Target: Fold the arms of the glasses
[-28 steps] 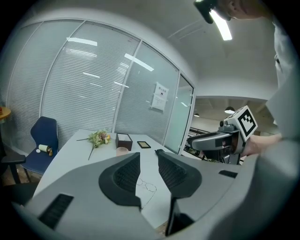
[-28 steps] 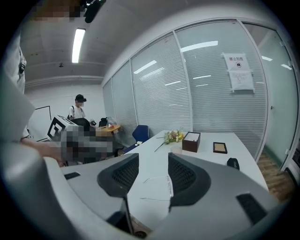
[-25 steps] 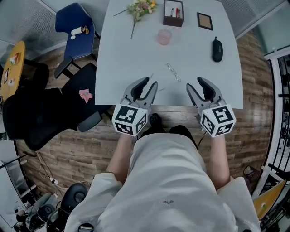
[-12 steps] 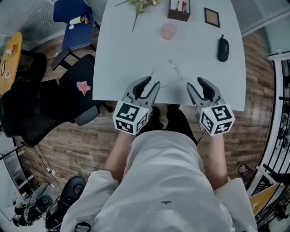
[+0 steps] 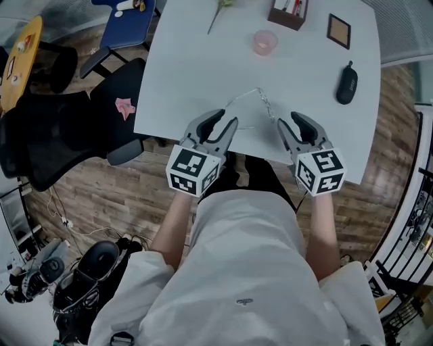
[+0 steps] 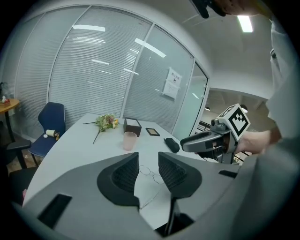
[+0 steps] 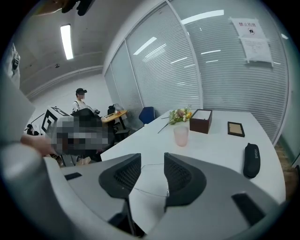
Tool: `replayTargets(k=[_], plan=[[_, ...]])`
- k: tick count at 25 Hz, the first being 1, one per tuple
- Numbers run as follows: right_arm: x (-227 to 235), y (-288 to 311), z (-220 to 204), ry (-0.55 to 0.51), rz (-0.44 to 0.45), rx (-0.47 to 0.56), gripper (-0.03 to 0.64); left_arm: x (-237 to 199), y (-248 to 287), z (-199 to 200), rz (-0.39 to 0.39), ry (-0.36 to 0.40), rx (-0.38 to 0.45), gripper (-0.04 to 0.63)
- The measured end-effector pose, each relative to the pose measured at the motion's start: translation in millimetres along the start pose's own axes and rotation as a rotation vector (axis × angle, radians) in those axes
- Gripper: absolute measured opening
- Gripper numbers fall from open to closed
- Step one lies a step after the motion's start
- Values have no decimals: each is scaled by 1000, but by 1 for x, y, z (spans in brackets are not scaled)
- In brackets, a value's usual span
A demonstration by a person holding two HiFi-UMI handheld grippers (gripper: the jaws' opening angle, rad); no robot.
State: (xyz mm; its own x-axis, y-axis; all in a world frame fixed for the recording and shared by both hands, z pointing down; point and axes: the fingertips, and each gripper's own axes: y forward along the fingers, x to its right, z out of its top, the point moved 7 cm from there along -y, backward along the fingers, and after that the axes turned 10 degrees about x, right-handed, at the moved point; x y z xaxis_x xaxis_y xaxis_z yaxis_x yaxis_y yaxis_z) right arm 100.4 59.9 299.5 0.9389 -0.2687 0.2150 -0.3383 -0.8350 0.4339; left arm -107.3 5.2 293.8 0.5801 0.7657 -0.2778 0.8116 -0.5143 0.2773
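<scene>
The white table bears everything. The left gripper hovers open and empty. The right gripper, jaws just narrowing, grips nothing. A brown box holds pens. A black case lies closed, beside a pink cup. The glasses lie unfolded just ahead of both grippers.

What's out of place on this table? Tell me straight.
Nothing spilled or broken. The glasses lie near the table's front edge with their thin arms spread open. A flower sprig lies loose on the far side, no vase in view.
</scene>
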Motion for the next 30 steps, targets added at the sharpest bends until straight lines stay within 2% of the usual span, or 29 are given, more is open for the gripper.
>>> replayTargets(k=[11,20,25,30], plan=[[37,38,-27,3,150,-134,124,19,21,-15,137,-47,-46,123],[58,66,-53,-13,268,-221,109,38,38,-43,229,-94,-76,123],[61,75,-63,-18,291,-258,100,48,38,-55,248,-128,-92,123],[71,88,-75,-33,303,-285,91,54,49,-71,258,-128,-93,123]])
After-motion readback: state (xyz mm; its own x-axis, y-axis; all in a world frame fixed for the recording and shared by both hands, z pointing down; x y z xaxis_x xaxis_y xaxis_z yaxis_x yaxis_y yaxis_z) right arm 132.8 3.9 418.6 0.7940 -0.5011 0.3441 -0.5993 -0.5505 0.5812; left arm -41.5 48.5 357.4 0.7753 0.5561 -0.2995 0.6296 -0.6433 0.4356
